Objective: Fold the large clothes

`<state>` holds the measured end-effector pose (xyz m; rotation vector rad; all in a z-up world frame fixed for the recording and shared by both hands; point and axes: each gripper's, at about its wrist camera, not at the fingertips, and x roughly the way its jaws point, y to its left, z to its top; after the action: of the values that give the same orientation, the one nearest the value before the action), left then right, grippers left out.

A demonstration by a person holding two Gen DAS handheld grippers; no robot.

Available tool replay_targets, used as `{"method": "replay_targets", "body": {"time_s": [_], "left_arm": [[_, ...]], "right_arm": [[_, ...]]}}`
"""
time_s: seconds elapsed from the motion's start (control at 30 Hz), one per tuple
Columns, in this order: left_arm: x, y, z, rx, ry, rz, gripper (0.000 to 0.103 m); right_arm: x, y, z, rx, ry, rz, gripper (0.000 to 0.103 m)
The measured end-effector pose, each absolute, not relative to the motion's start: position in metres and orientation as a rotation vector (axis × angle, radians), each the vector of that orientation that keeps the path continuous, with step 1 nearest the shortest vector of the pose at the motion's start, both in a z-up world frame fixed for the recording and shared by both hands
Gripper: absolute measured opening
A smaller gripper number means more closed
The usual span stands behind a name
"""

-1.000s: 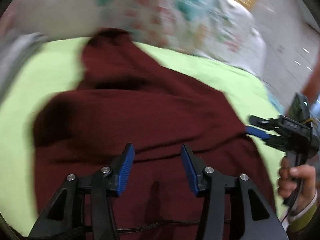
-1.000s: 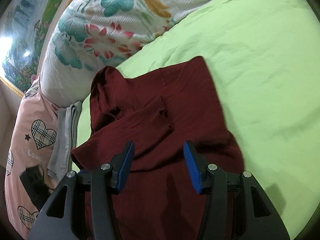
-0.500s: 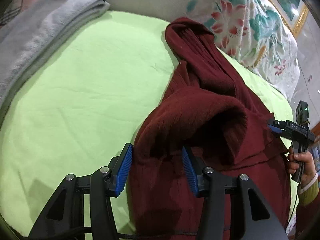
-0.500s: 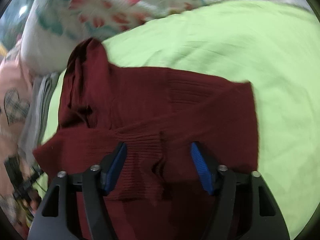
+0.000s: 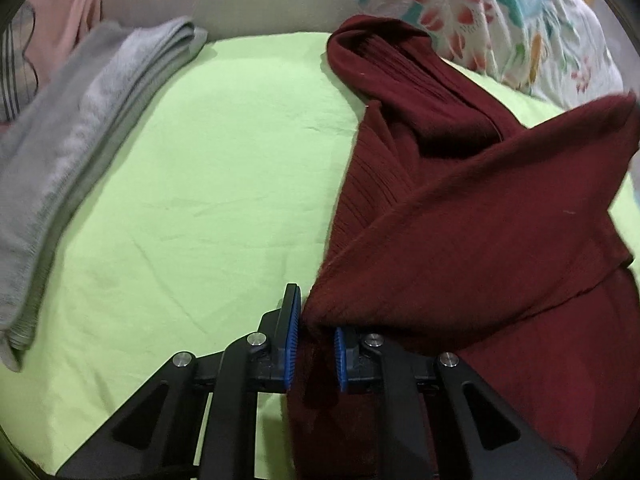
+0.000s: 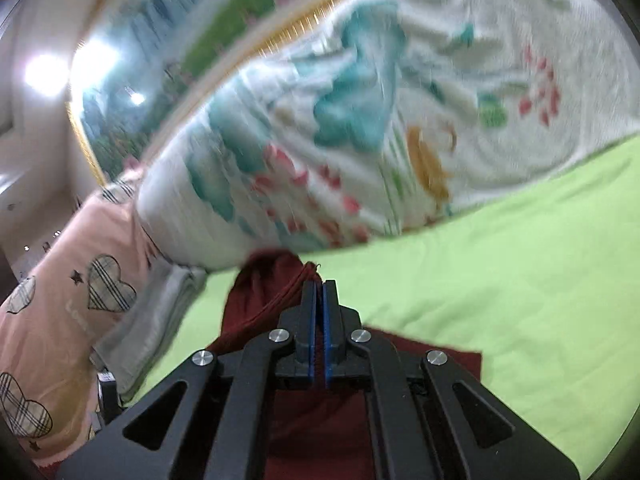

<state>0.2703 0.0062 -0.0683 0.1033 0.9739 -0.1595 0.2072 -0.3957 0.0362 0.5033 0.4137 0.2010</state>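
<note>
Item: dark maroon ribbed-knit sweater (image 5: 472, 208), lying on the lime-green bed sheet (image 5: 224, 184) at the right half of the left wrist view, one flap raised and stretching toward the right edge of that frame, a ribbed end reaching up to the white floral quilt (image 5: 500, 20) at upper right. Left hand-held gripper (image 5: 314, 340), bottom centre: its jaws have just been closing and now clamp a bunched edge of the knit between the blue pads. Right hand-held gripper (image 6: 320, 316), bottom centre of the right wrist view: jaws have just come together, pads nearly touching, with a thin layer of maroon fabric between them and more of the garment hanging below. Handling, as judged: soft, limp, fairly light, stretchy; sags between the two holds; ribbing grips well against the pads; best taken at hems, cuffs or corners, not mid-panel. Adjacent: folded grey towel (image 5: 80, 128) at left; pink heart-print pillow (image 6: 64, 320) at lower left of the right wrist view. Obscured: right wrist view heavily motion-blurred; the raised flap's far end is cut off, sleeves and body cannot be told apart, and the lower hem lies under the gripper frames.
</note>
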Motion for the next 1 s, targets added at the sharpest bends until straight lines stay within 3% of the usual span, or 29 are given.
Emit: {"method": "replay_targets", "body": {"time_s": [0.6,0.67,0.7,1.0], "left_arm": [[0.238,0.033,-0.046,0.018,0.916,-0.226,0.023],[0.242,0.031,-0.037,0.044,0.894,-0.261,0.034],[0.245,0.027,-0.035,0.078,0.892,-0.286,0.035],[0.245,0.004,-0.058,0.314,0.947,-0.286,0.031]], "right_arm": [[0.123,-0.391,-0.027,0.548,0.585,0.424,0.003],[0.113,-0.394,-0.028,0.551,0.597,0.431,0.003],[0.108,-0.396,-0.028,0.554,0.598,0.439,0.003],[0.052,-0.365,-0.025,0.358,0.751,0.506,0.003]]}}
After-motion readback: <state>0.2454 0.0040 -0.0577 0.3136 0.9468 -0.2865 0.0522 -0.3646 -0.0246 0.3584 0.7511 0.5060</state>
